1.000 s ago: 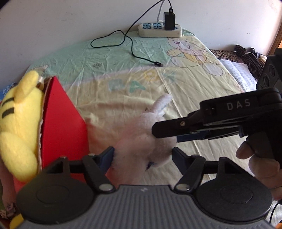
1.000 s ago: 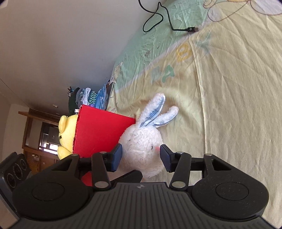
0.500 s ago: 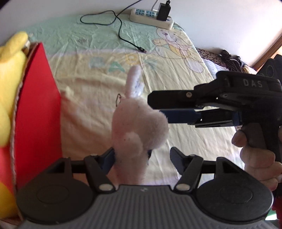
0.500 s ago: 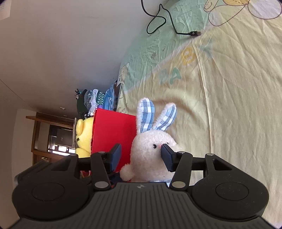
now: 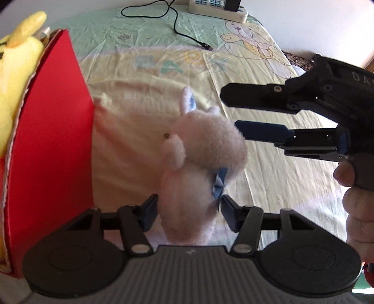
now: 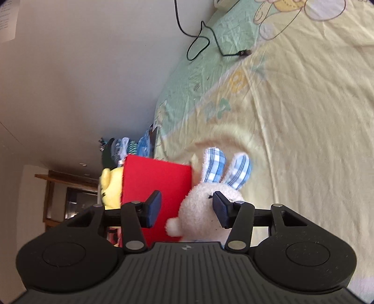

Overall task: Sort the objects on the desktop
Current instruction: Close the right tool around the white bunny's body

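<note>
A white bunny plush (image 5: 201,149) with blue checked ears (image 6: 215,168) stands upright between the pads of my left gripper (image 5: 189,210), which is shut on its body. My right gripper (image 5: 230,112) is turned on its side to the right of the bunny's head. It is open, with its lower blue pad just at the head's edge. In the right wrist view the bunny (image 6: 201,210) sits toward the right finger of that gripper (image 6: 187,208). A red box (image 5: 51,140) stands to the left, with a yellow plush (image 5: 14,81) in it.
A pale yellow and green cartoon bed sheet (image 5: 257,70) covers the surface. A white power strip (image 5: 217,7) and a black cable (image 5: 177,25) lie at the far end. A person's hand (image 5: 357,205) holds the right gripper. Clothes (image 6: 124,147) hang beyond the bed's far edge.
The bunny went from lying on the sheet to upright and turned. My left pads have closed a little onto its body. The right gripper has drawn back to the right of the head.
</note>
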{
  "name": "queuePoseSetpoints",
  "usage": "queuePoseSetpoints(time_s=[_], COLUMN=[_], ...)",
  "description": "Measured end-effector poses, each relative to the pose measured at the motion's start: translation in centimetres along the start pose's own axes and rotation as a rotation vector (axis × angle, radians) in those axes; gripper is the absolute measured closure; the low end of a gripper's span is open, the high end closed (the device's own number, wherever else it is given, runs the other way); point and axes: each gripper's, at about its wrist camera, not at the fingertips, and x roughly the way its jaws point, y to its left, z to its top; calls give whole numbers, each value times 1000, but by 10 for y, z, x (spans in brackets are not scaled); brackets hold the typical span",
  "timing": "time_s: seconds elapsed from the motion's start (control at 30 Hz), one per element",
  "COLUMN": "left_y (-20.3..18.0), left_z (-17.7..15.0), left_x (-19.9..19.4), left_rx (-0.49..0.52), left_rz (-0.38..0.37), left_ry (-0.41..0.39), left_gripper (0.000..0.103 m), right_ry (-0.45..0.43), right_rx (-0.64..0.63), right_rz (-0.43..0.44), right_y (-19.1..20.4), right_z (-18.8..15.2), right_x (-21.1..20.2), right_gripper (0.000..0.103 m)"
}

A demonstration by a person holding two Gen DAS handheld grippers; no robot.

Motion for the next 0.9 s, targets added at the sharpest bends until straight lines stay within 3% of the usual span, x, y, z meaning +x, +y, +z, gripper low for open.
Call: queuePoseSetpoints(time_s=[0.17,0.23,0.33,0.53,0.67,0.9], left_y=[-4,-8,-10,-5,-4,10], left_z=[0,-1,2,13,15,21], left_x=[-10,-19,-24,-14,-12,6], left_rx=[38,67,83,54,66,10], left_rz=[33,30,26,32,51,50], left_ry=[-50,-87,-120,-96,-94,-42], left_gripper=[44,40,30,32,35,30], right_ry=[-47,-81,-60,6,37,79], right_rx=[12,18,22,29,53,58], right_rz=[-34,-38,-61,-89,-53,-16], right_y=[-10,-14,-20,-26,-28,-24], right_z=[0,-1,-2,-12,-13,-9], right_x=[-9,-18,-20,-1,13,37], right_gripper=[51,51,51,51,51,44])
